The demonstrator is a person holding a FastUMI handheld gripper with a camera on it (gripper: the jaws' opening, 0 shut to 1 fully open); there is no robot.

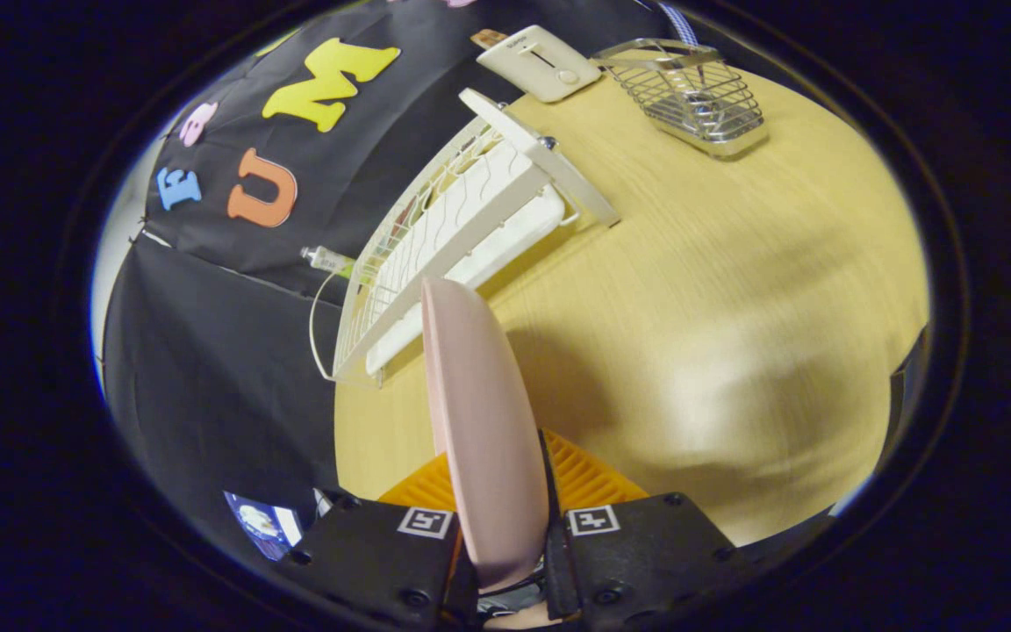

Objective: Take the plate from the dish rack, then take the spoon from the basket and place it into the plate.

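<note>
No brand or label can be read: the toaster [541, 60] carries a small dark mark near its top edge, too small to make out, and each side of the gripper [505, 491] bears a square black-and-white marker, not lettering.

The plate [481, 421] is pink and stands on edge, seen nearly side-on. Its long axis runs from between the fingers out toward 12 o'clock, tipped slightly toward 11, and its far rim ends just short of the rack [444, 237]. It is held clear of the table [734, 290], and its shadow falls on the wood toward 1 o'clock.

The gripper is narrow, with both fingers pressed flat against the plate's two faces at its near rim — the plate is clamped between them. Ribbed pads show on either side of the plate, just ahead of the marker blocks.

The rack is white wire with a white tray under it. It lies at 11 o'clock beyond the plate, along the table's edge by the booth wall. The toaster sits at 12 o'clock past the rack's far end. The basket [690, 92] — a metal wire one — stands at 1 o'clock, well apart from the plate. Whether the spoon is in it cannot be told.
</note>
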